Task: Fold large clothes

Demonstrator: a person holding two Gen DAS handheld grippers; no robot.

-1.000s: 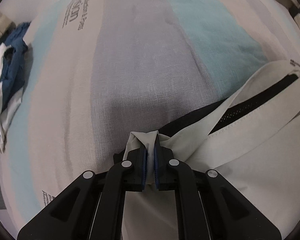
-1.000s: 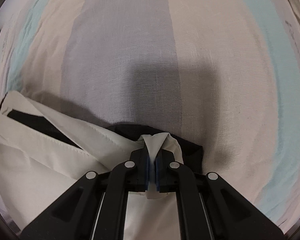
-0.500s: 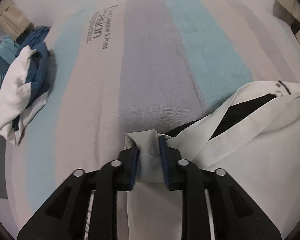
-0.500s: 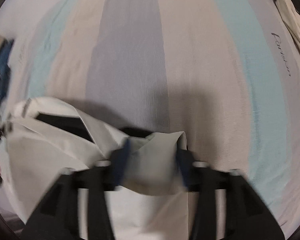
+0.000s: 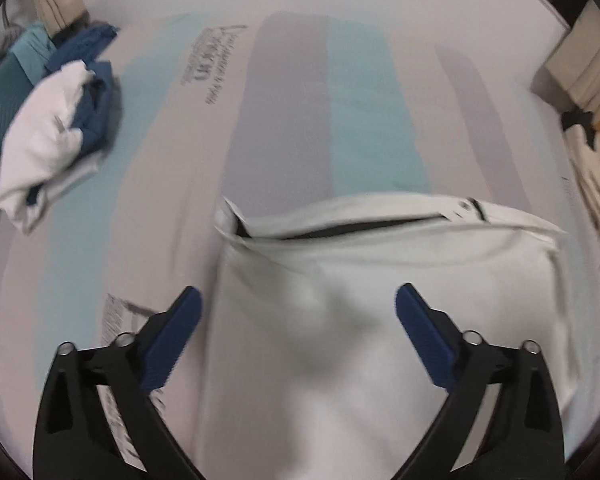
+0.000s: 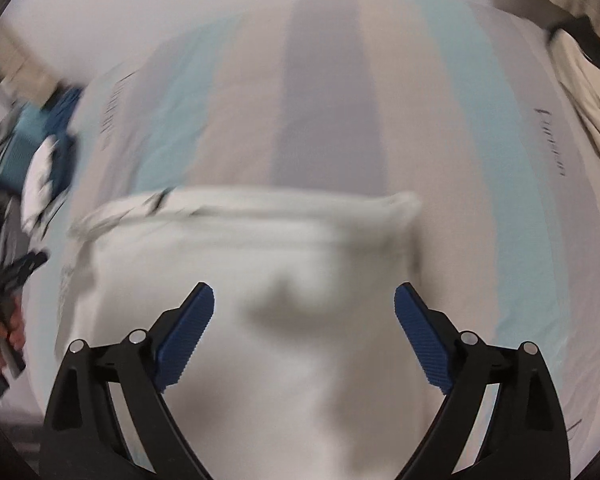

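Jaws of our left gripper (image 5: 296, 300) and right gripper (image 6: 304, 296) have just been opening, now spread, nothing pinched, above the white garment (image 5: 380, 280).

Garment (image 5: 380, 280), lower centre: off-white, with a black zip line along its upper edge. Bed sheet (image 5: 360, 120): broad stripes of pale blue, beige and grey-lilac, dark printed lettering. Clothes pile (image 5: 60, 120), upper left: white, navy and teal. Gripper pads (image 5: 172, 336): blue on black fingers.
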